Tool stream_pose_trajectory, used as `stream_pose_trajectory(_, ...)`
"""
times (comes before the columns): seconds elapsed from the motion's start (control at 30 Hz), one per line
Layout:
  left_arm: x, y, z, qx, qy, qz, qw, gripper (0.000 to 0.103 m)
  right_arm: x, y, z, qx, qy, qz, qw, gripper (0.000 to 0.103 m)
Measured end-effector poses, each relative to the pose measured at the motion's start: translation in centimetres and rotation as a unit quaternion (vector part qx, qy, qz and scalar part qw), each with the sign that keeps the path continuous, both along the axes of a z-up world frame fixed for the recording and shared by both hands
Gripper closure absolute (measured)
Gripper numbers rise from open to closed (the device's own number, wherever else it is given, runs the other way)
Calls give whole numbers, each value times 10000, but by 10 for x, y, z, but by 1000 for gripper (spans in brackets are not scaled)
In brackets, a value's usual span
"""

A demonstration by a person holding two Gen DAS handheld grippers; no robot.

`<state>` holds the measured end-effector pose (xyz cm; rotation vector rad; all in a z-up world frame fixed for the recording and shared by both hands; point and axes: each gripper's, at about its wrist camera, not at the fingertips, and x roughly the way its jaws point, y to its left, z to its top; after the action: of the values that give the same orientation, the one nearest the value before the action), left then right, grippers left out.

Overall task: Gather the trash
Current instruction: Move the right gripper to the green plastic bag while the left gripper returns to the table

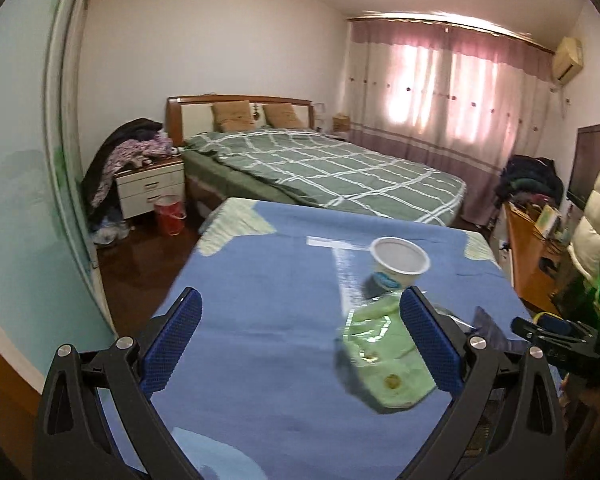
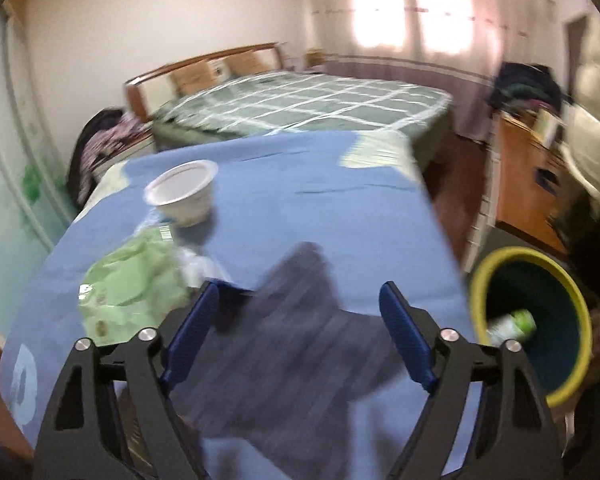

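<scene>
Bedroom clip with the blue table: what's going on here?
A person with a gripper in each hand is clearing trash off a blue-covered table. Both the left gripper and the right gripper are open and empty. A white cup and a green wrapper remain on the cloth. The yellow-rimmed bin beside the table already holds a green-and-white item.

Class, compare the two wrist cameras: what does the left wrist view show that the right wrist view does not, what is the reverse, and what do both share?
Only the left wrist view: a red bin beside a white nightstand, and an air conditioner on the wall.
Only the right wrist view: a yellow-rimmed bin beside the table, with a green and white item inside.
Both: the blue cloth, white cup, green wrapper, green checked bed, and open, empty tongs.
</scene>
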<state>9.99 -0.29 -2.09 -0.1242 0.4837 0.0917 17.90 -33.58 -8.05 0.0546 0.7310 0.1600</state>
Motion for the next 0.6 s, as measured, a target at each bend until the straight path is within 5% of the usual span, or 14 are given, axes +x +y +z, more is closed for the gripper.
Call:
stream_pose_trajectory(0.27, 3, 9, -9, -92, 56, 36, 9999, 5, 32, 69, 4, -326, 167, 1004, 9943, 48)
stream_pose_trajectory(0.6, 8, 10, -17, -157, 144, 44, 9998, 5, 61, 94, -17, -358, 611, 1312, 9888, 50)
